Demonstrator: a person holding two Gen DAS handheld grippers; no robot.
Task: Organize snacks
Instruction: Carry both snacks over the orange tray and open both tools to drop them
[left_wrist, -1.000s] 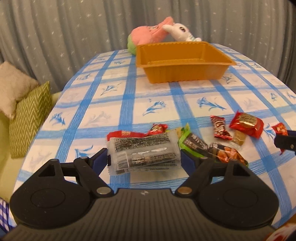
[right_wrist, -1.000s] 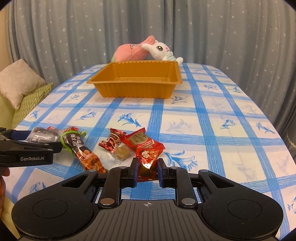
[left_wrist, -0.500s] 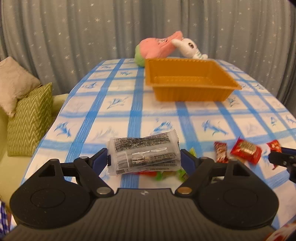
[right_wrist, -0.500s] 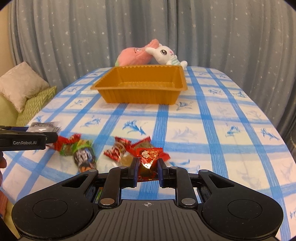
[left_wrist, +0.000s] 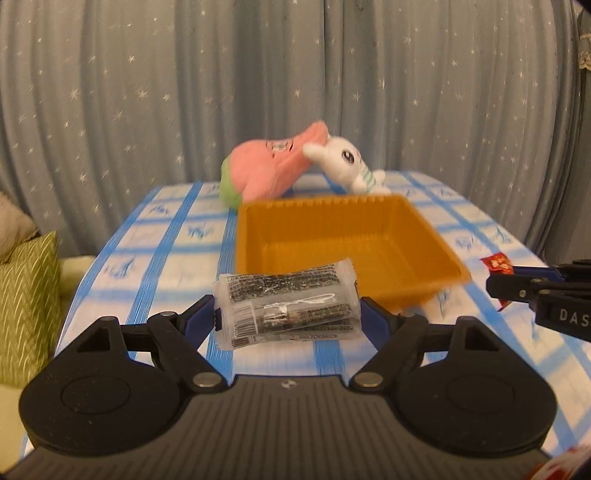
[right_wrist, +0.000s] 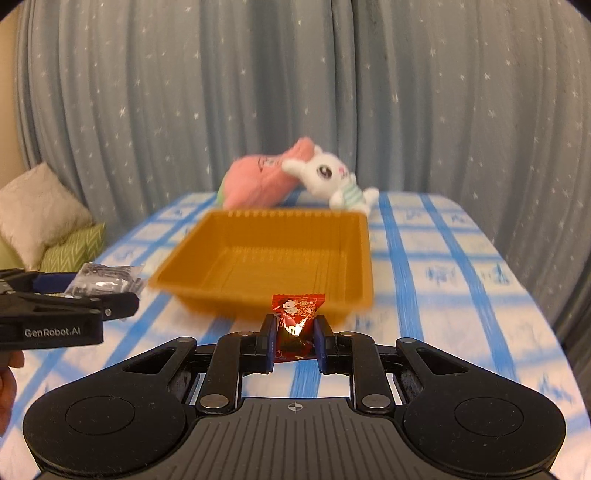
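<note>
Gripping from both sides, the left gripper (left_wrist: 287, 314) is clamped on a clear seaweed snack pack (left_wrist: 286, 301), whose dark strips show through the film; small print along its near edge runs upside down and seems to read "3SONGSHU.COM", though it is too fine to be sure. Seen from the right wrist, that same gripper sits at nine o'clock with "GenRobot.AI" printed white on its black side, the pack jutting from its tips. The right gripper (right_wrist: 294, 341) is closed tight on a red triangular candy packet (right_wrist: 295, 319) with gold and white printing that cannot be read. From the left wrist it enters at three o'clock, the letters "DAS" showing on its side before the frame cuts them off.

Just beyond both grippers, at twelve o'clock, an orange plastic tray (right_wrist: 360, 258) rests on the blue-checked tablecloth (right_wrist: 443, 258); its ribbed inside holds nothing, and both snacks are held just short of its near rim. Behind the tray lie a pink plush toy (left_wrist: 269, 166) and a white bunny plush (right_wrist: 328, 173), touching each other. At nine o'clock, off the table, a green patterned cushion (left_wrist: 26, 306) and a beige pillow (right_wrist: 37, 206) sit together. A grey star-dotted curtain (left_wrist: 295, 74) closes the far side.
</note>
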